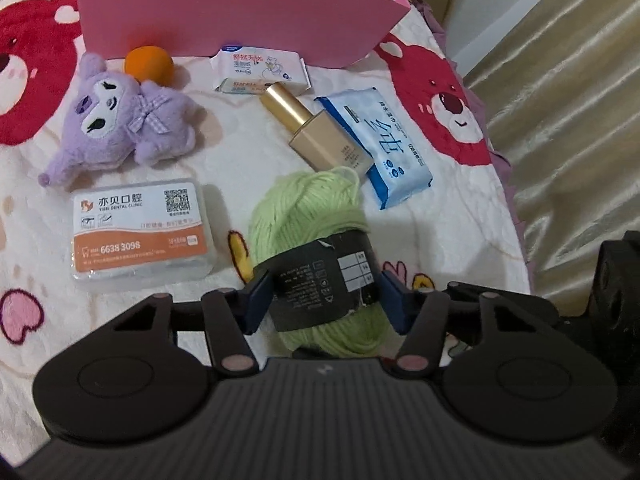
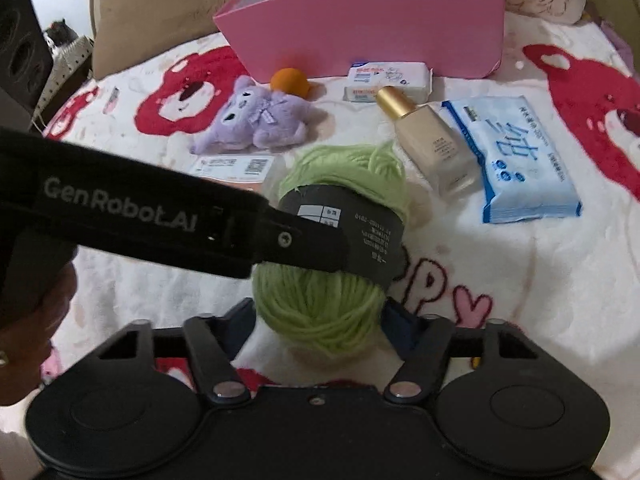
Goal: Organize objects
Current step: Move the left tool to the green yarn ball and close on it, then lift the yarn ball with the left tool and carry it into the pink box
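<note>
Both the left gripper (image 1: 324,304) and right gripper (image 2: 320,316) pinch the green yarn ball (image 1: 316,208) on the blanket (image 1: 460,248).

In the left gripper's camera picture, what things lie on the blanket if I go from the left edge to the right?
Purple plush toy → orange ball → white wet-wipe packs → green yarn ball, between the left gripper fingers → blue tissue pack. The dental floss box and gold-capped bottle overlap neighbours, so I left them out.

Fuzzy green yarn (image 1: 308,216), glossy gold cap (image 1: 280,102)
</note>
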### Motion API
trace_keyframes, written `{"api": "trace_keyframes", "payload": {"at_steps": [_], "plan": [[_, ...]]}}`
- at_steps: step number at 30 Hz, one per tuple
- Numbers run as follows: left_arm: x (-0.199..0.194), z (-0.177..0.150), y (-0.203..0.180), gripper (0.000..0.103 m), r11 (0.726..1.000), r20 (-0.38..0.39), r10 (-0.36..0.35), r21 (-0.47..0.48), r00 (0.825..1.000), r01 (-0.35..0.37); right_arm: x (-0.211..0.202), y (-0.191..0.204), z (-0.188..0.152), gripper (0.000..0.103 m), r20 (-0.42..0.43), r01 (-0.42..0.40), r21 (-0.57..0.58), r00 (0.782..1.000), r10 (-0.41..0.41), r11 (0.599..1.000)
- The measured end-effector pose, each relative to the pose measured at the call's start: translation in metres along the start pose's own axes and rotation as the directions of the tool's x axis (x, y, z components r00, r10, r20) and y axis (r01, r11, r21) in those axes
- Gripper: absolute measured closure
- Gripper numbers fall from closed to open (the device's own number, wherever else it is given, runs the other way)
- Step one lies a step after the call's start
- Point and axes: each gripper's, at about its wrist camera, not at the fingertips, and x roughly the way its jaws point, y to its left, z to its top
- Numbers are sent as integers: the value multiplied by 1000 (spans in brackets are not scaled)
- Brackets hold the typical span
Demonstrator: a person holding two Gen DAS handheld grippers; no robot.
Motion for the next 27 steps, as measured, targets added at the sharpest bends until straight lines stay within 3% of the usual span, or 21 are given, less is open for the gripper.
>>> {"api": "trace_keyframes", "payload": {"at_steps": [8, 14, 19, 24, 27], "plan": [[-9, -9, -14, 52, 997, 61, 30, 64, 998, -34, -11, 8, 1, 54, 53, 41, -36, 998, -39, 998], [-44, 0, -31, 53, 988, 152, 26, 147, 988, -49, -41, 22, 9, 56, 183, 56, -55, 982, -45, 997], [-78, 30, -49, 53, 978, 211, 4, 204, 977, -48, -70, 32, 28, 57, 310, 116, -112, 948, -76, 987], [-110, 73, -69, 52, 959, 286, -14, 276, 958, -68, -99, 33, 69, 57, 415, 169, -151, 905, -93, 974], [-124, 104, -76, 52, 961, 289, 19, 259, 957, -97, -107, 27, 99, 57, 441, 152, -179, 896, -59, 972]]}}
